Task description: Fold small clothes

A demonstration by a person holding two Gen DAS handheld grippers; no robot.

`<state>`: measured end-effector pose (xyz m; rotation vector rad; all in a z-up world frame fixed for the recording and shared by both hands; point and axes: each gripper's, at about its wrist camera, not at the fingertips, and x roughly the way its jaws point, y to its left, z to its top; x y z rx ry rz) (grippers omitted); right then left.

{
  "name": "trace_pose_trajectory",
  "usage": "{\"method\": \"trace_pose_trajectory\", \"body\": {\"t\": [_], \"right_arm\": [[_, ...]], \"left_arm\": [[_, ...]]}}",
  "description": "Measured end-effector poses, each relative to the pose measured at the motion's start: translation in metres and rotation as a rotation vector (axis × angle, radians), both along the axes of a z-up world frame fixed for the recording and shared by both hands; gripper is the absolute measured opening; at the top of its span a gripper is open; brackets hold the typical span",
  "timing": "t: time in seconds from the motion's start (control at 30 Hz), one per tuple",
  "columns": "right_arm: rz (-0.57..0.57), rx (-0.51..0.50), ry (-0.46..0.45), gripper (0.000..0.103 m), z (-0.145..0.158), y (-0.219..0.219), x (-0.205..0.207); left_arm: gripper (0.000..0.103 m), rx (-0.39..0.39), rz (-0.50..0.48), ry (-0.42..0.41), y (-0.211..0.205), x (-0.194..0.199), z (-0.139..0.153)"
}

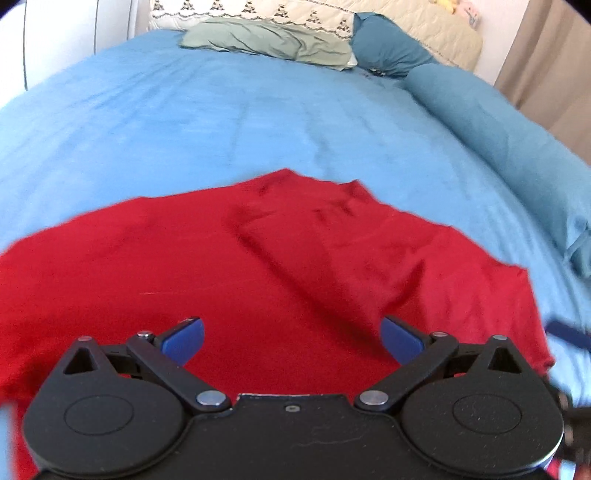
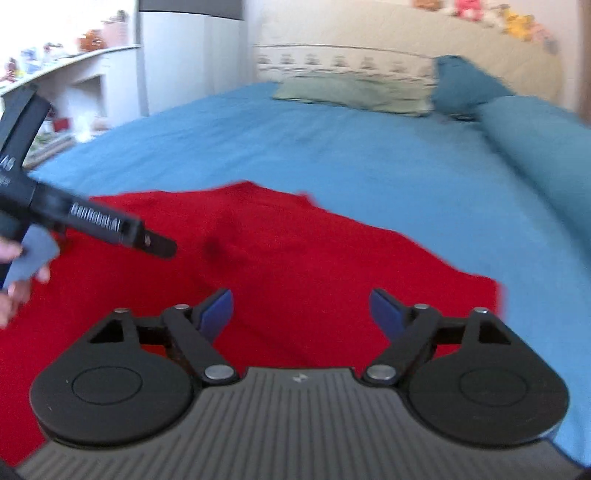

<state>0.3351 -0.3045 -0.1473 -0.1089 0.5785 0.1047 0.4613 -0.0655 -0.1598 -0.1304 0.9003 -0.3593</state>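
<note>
Both the left gripper [image 1: 291,338] and right gripper [image 2: 301,314] hover, jaws wide and empty, above a rumpled red garment [image 1: 258,266] on a blue bedspread [image 1: 221,122], folding apparently barely begun.

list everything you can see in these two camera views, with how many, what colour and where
red garment: one, red, spread on the near part of the bed, creased
bed cover: one, light blue, under the garment
green pillow: one, pale green, at the head of the bed
teal pillow: one, teal, right of the green pillow
bolster: one, teal, along the bed's right side
headboard: one, cream, quilted, behind the pillows
soft toys: several, pink and yellow, on top of the headboard, blurred
shelves: white, left of the bed, holding small blurred items
left tool: one, black with blue pads, open above the garment
right tool: one, black with blue pads, open above the garment
</note>
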Motion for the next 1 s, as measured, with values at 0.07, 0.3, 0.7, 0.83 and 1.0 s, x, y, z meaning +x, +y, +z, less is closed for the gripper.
{"method": "trace_pose_trajectory", "body": {"t": [0.07,0.3,0.7,0.83,1.0], "right_arm": [[-0.059,-0.039,0.0,0.099,-0.007,-0.012,-0.014],[-0.124,-0.028,0.051,0.099,-0.035,-0.044,-0.034],[-0.227,0.028,0.065,0.1,-0.052,-0.06,-0.021],[-0.282,0.04,0.065,0.101,-0.054,-0.066,-0.007],[-0.318,0.036,0.059,0.101,-0.054,-0.065,0.015]], "left_arm": [[0.092,-0.025,0.005,0.003,-0.014,0.01,-0.006],[0.052,0.019,0.071,-0.027,-0.022,0.02,-0.017],[0.033,-0.114,0.157,-0.048,0.006,0.027,-0.025],[0.004,-0.095,0.166,-0.086,0.003,0.031,-0.017],[0.004,-0.068,0.259,-0.3,0.037,0.003,0.024]]}}
